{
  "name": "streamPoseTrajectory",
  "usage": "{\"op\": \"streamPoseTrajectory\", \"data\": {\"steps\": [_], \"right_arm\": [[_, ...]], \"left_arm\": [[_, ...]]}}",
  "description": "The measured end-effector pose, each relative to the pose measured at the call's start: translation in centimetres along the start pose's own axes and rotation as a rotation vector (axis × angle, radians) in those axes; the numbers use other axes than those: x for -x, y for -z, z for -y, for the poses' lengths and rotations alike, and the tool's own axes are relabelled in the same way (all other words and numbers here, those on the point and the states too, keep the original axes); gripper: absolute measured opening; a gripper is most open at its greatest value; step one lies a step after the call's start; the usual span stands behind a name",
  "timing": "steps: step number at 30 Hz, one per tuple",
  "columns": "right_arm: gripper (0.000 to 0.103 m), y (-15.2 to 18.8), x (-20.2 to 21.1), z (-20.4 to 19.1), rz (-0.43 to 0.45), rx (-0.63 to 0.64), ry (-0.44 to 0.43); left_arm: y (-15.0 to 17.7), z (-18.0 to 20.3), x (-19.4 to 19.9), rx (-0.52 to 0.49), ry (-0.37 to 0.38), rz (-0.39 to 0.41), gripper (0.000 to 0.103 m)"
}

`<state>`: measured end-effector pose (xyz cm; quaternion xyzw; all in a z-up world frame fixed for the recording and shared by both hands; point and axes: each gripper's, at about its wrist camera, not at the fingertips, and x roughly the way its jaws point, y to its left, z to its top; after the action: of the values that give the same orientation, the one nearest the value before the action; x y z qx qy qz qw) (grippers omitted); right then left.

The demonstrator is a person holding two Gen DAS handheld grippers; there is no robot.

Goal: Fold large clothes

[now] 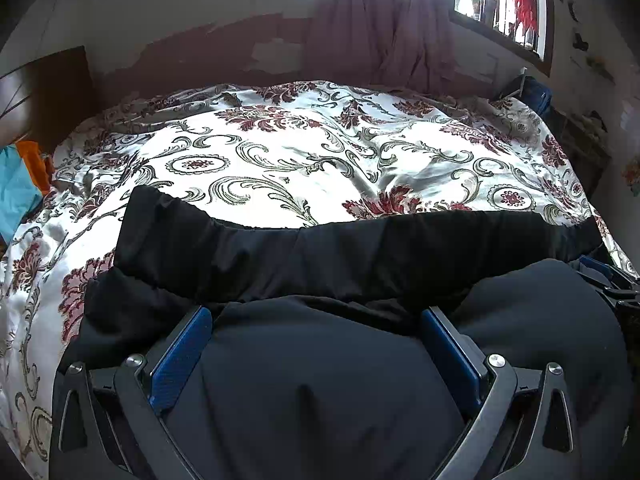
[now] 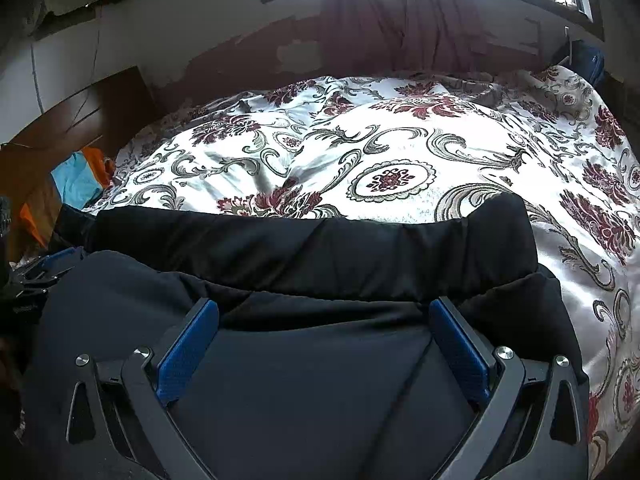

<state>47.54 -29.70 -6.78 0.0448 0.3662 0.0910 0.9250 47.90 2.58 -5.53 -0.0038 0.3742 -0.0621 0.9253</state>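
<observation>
Both grippers are hovering right over the black garment (image 1: pixel 320 256), left gripper (image 1: pixel 316 320) and right gripper (image 2: pixel 324 312) each with jaws spread wide, fabric bunching between the blue pads but nothing pinched. The garment's lying across the near edge of the floral bedspread (image 1: pixel 280 152), and a maroon curtain (image 1: pixel 384 28) is hanging by the windows at the back.

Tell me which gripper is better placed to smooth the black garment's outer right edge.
Right: the right gripper hangs open over the black garment near that edge; the left gripper sits toward the opposite end.
</observation>
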Motion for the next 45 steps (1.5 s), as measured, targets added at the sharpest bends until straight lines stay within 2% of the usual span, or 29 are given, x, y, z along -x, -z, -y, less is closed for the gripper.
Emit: {"op": "streamPoseTrajectory", "data": {"steps": [5,10,16,20,22,24,26,30,34,36,38,40,45], "right_arm": [[0.102,0.3,0.5,-0.1,0.02,0.009,0.008],[0.102,0.7,1.2,-0.8,0.044,0.039,0.048],[0.102,1.5,3.0,-1.6,0.087,0.076,0.12],[0.102,2.3,6.4,-1.2,0.193,0.077,0.139],[0.102,2.7,8.7,-0.5,0.264,0.059,0.136],[0.102,3.1,10.4,0.7,0.299,0.03,0.145],[0.102,3.5,11.4,2.3,0.285,-0.011,0.163],[0.102,4.1,12.3,4.9,0.23,-0.014,0.181],[0.102,4.6,12.0,6.9,0.165,-0.004,0.188],[0.102,4.7,11.2,7.5,0.121,-0.011,0.165],[0.102,5.0,10.4,8.6,0.088,-0.053,0.104],[0.102,5.6,9.9,9.2,0.075,-0.109,0.058],[0.102,6.5,8.5,11.0,0.045,-0.22,-0.054]], "left_arm": [[0.2,0.0,0.4,0.003,0.006,0.023,0.103],[1.0,-0.8,1.5,0.035,0.056,0.091,0.103],[1.3,-1.0,2.0,0.048,0.08,0.098,0.103],[1.4,-1.0,3.4,0.071,0.036,0.086,0.103],[1.7,-1.5,4.8,0.108,0.012,0.1,0.103],[2.1,-2.3,6.2,0.151,0.003,0.12,0.103],[2.7,-3.4,7.5,0.18,0.002,0.135,0.103],[3.7,-5.9,9.2,0.199,-0.03,0.142,0.103],[4.4,-8.7,9.8,0.212,-0.057,0.105,0.103],[4.8,-10.1,9.4,0.233,-0.048,0.067,0.103],[5.3,-11.1,8.8,0.257,-0.035,0.027,0.103],[5.9,-12.3,7.6,0.307,0.012,-0.03,0.103],[7.3,-13.1,6.0,0.416,0.105,-0.054,0.103]]}}
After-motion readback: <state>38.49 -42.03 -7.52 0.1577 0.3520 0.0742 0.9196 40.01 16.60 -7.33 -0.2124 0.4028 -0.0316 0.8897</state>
